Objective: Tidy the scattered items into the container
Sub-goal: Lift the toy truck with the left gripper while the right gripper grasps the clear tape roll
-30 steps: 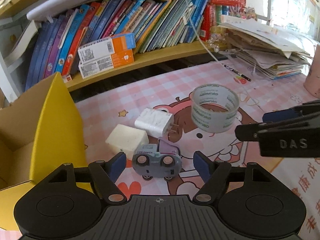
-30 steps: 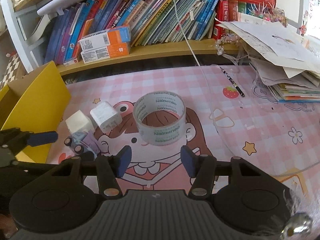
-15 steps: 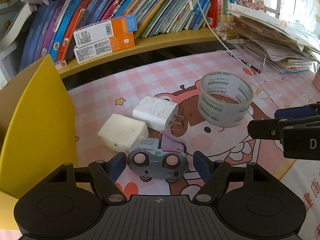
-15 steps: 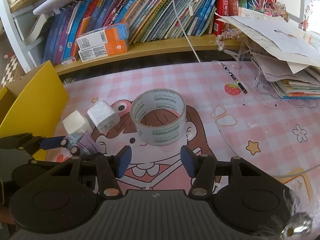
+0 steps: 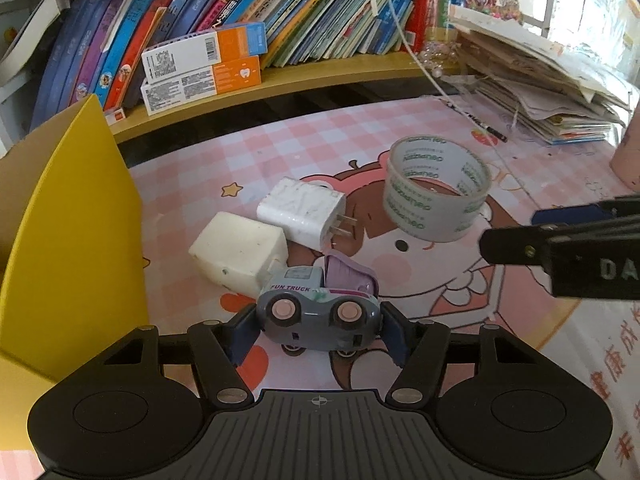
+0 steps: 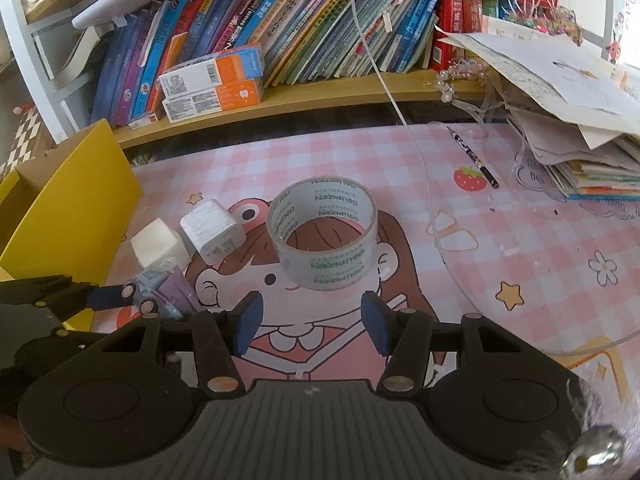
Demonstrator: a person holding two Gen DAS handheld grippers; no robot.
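A grey and purple toy truck [image 5: 318,314] lies on its side on the pink mat, between the pads of my left gripper [image 5: 318,336]. The jaws are closing, and both pads touch the truck's ends. Just beyond it lie a cream block [image 5: 240,254] and a white plug charger [image 5: 300,212]. A clear tape roll [image 6: 324,268] stands right ahead of my right gripper [image 6: 312,322], which is open with nothing between its pads. The yellow cardboard box [image 5: 76,220] stands open at the left. In the right wrist view the truck [image 6: 168,292] is half hidden behind my left gripper's fingers [image 6: 108,298].
A low shelf of books [image 6: 280,40] with two orange and white cartons [image 6: 216,80] runs along the back. A pile of papers [image 6: 568,128] fills the right rear. A pencil [image 6: 476,160] and a thin white cable [image 6: 404,120] lie on the mat [image 6: 520,240].
My left gripper's jaws have drawn in around the toy truck until the pads meet its ends. The right gripper and the tape roll have stayed where they were.
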